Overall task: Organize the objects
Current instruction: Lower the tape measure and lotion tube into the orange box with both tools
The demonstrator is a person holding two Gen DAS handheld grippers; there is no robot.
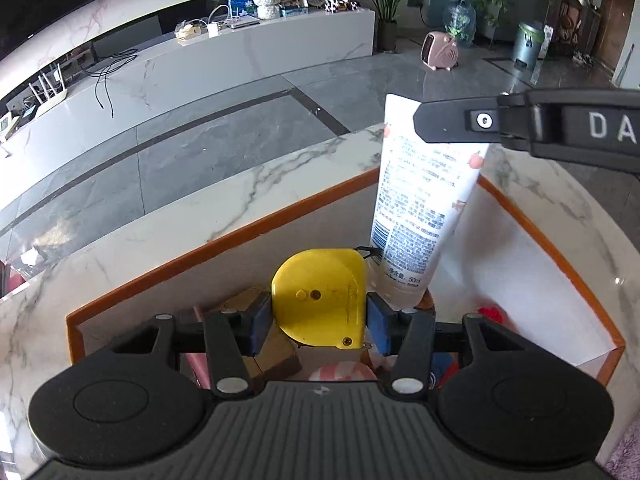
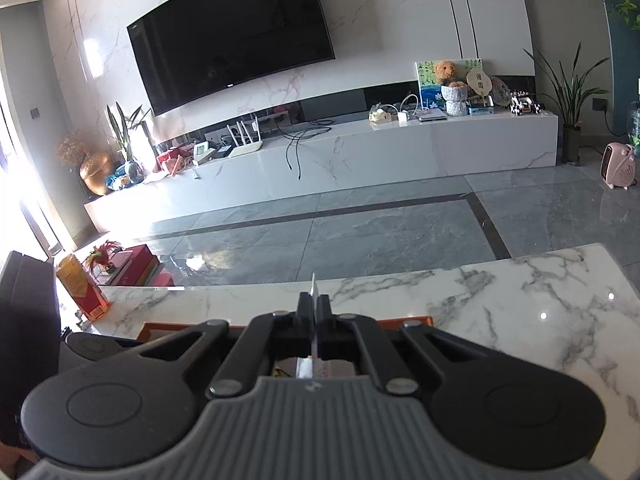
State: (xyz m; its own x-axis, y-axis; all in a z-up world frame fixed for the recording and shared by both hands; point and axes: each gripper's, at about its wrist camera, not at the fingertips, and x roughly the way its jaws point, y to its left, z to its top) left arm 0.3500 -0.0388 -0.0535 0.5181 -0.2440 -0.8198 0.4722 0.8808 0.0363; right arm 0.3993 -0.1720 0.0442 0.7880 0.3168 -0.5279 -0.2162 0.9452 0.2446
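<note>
My left gripper [image 1: 319, 314] is shut on a yellow tape measure [image 1: 320, 292], its blue pads [image 1: 259, 320] pressing both sides, above a white box with an orange rim [image 1: 240, 236]. Beside it on the right hangs a white printed tube [image 1: 420, 200], cap down over the box. My right gripper [image 1: 424, 122] comes in from the right and is shut on the tube's flat top end. In the right wrist view that gripper [image 2: 314, 304] shows both jaws together on the tube's thin white edge [image 2: 313, 286], with the box rim [image 2: 404, 322] just beyond.
The box stands on a marble table [image 1: 160, 216] and holds a brown carton [image 1: 276, 356], a pink striped item [image 1: 344, 372] and something red [image 1: 490, 314]. An orange can [image 2: 82, 292] stands at the table's left end. Grey tiled floor lies beyond.
</note>
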